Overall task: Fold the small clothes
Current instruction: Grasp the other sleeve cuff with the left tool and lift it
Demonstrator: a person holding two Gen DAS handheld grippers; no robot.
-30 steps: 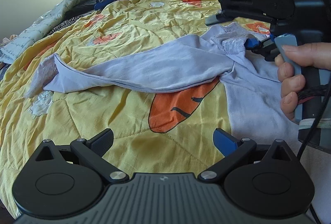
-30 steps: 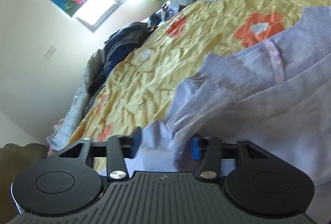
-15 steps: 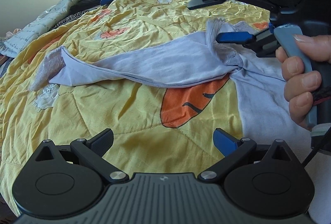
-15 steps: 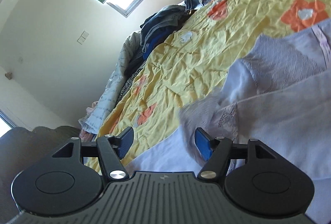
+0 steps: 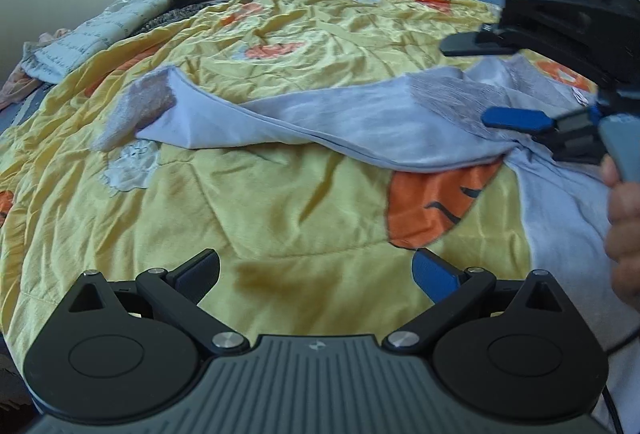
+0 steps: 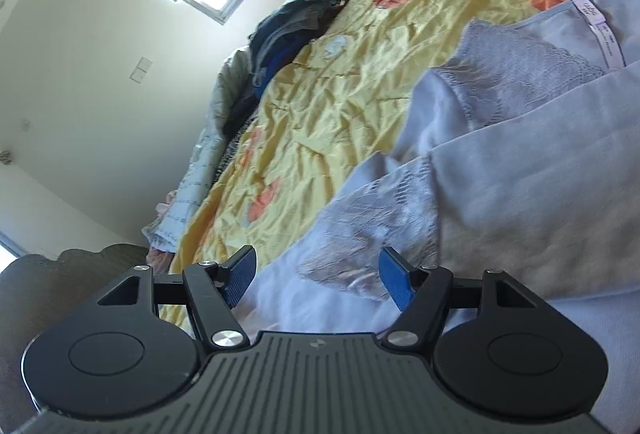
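The top (image 5: 360,125) lay across the bed (image 5: 280,226), its sleeve stretched toward 9 o'clock; thin, limp and light, it looked best taken at a lace cuff (image 5: 140,105) or hem. The right gripper (image 6: 318,280) had just been opening, lace between its spread jaws. The left gripper (image 5: 316,274) hung spread, empty.

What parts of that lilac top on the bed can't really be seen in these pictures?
- Lilac top, left wrist view: its right part is hidden behind the right hand-held gripper and the hand, then cut by the frame edge.
- Right wrist view: the sewn-in label carries print too small to read.
- Lace cuff, right wrist view: blurred, and its near end is hidden by the gripper's body.
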